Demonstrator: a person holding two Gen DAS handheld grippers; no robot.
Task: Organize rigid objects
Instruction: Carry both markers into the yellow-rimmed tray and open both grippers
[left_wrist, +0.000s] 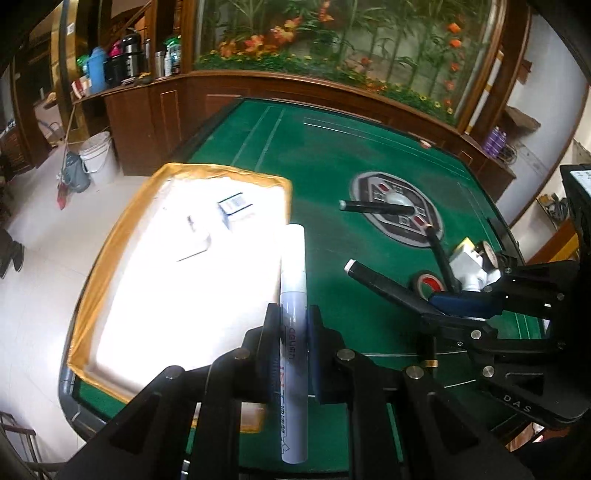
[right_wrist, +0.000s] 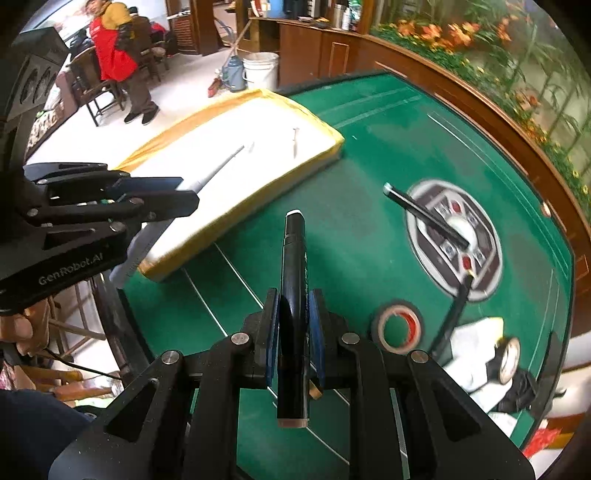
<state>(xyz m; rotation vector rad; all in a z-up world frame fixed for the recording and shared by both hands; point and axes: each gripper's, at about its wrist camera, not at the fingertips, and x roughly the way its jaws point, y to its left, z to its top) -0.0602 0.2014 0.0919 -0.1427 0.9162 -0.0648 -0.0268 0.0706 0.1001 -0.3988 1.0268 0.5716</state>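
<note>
Left gripper (left_wrist: 292, 325): jaws clamped on white marker (left_wrist: 293, 295), above tray (left_wrist: 110, 236). Right gripper (right_wrist: 293, 325): jaws clamped on black marker (right_wrist: 293, 295), over green table (right_wrist: 351, 229).

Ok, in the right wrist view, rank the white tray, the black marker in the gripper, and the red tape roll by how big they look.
1. White tray, clearly largest.
2. Black marker, held in the right gripper; it sits close to the camera, so it looks bigger than it is.
3. Red tape roll, smallest.
</note>
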